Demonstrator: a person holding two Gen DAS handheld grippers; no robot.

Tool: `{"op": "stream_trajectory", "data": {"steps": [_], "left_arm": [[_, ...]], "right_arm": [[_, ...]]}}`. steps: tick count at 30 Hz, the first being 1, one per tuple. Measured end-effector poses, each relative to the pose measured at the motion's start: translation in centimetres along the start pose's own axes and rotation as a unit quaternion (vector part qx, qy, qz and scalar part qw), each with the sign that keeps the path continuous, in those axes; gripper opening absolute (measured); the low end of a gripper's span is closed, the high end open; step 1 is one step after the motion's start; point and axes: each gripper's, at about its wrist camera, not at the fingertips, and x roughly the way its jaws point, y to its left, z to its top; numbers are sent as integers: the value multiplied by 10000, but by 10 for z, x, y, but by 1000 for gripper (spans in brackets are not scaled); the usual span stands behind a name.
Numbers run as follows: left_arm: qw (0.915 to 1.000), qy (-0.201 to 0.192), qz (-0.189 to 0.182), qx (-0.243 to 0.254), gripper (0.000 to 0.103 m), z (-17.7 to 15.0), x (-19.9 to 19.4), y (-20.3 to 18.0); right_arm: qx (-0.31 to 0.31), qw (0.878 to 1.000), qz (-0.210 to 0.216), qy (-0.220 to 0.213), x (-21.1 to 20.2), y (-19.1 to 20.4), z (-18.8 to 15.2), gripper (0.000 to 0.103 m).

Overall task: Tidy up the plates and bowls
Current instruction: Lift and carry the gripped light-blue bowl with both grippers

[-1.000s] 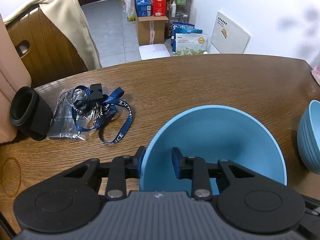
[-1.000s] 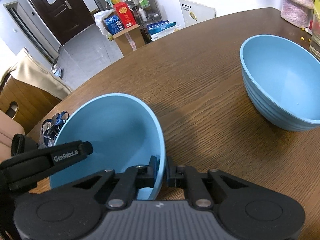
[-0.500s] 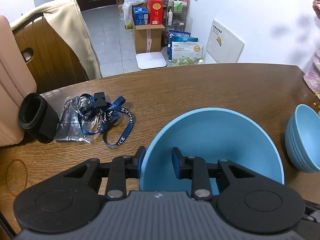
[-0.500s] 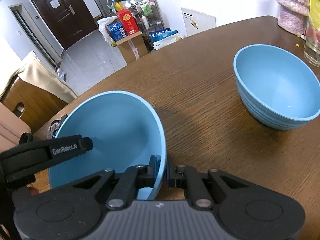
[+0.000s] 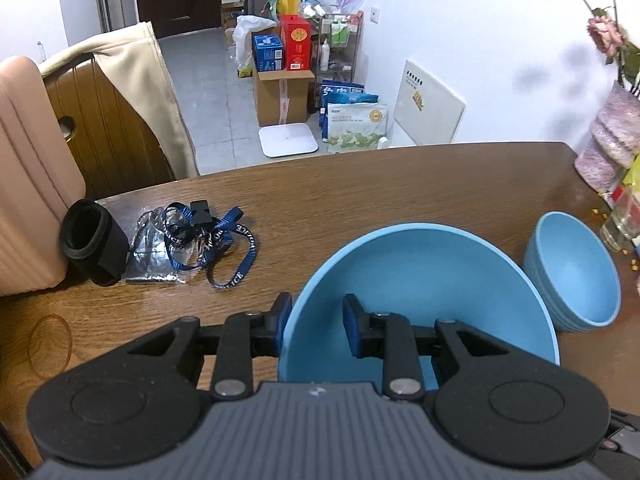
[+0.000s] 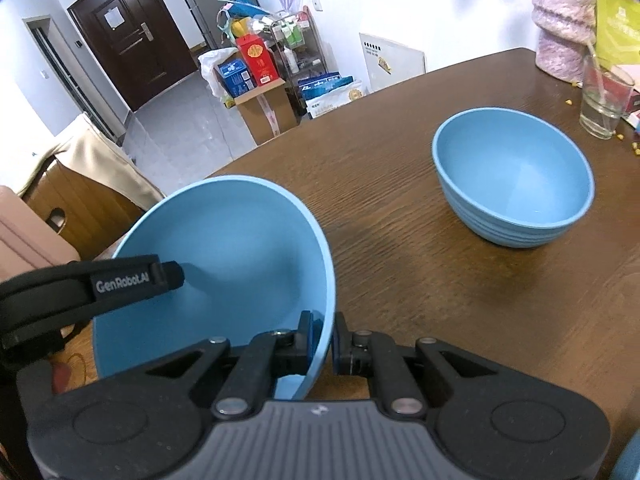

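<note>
Both grippers hold one light blue bowl (image 5: 420,280) above the brown wooden table (image 5: 360,184). My left gripper (image 5: 316,320) straddles the bowl's left rim, with one finger outside and one inside, shut on the wall. My right gripper (image 6: 322,340) pinches the right rim of the same bowl (image 6: 224,248), shut tight on it. The left gripper's inner finger (image 6: 136,280) shows inside the bowl in the right wrist view. A second blue bowl (image 6: 512,184) with a ribbed outside stands on the table to the right, also in the left wrist view (image 5: 572,272).
A blue lanyard (image 5: 216,240) on a plastic bag and a black rolled sleeve (image 5: 90,248) lie at the table's left. A drinking glass (image 6: 604,100) and a pink vase (image 6: 560,20) stand at the far right. A chair with a beige jacket (image 5: 120,100) stands behind the table.
Both grippers have risen with the blue bowl between them, so the table looks farther below. The ribbed bowl now shows more fully in both views. The grips look the same.
</note>
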Motion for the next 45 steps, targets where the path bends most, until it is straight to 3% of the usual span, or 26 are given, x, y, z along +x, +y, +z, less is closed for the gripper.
{"op": "stream_trajectory", "data": {"steps": [28, 45], "left_arm": [[9991, -275, -311, 118, 28, -49, -103, -44], [9987, -256, -420, 103, 28, -84, -145, -78]], "right_arm": [[35, 9993, -108, -366, -110, -37, -46, 9], [-8, 9990, -197, -410, -162, -69, -72, 9]]}}
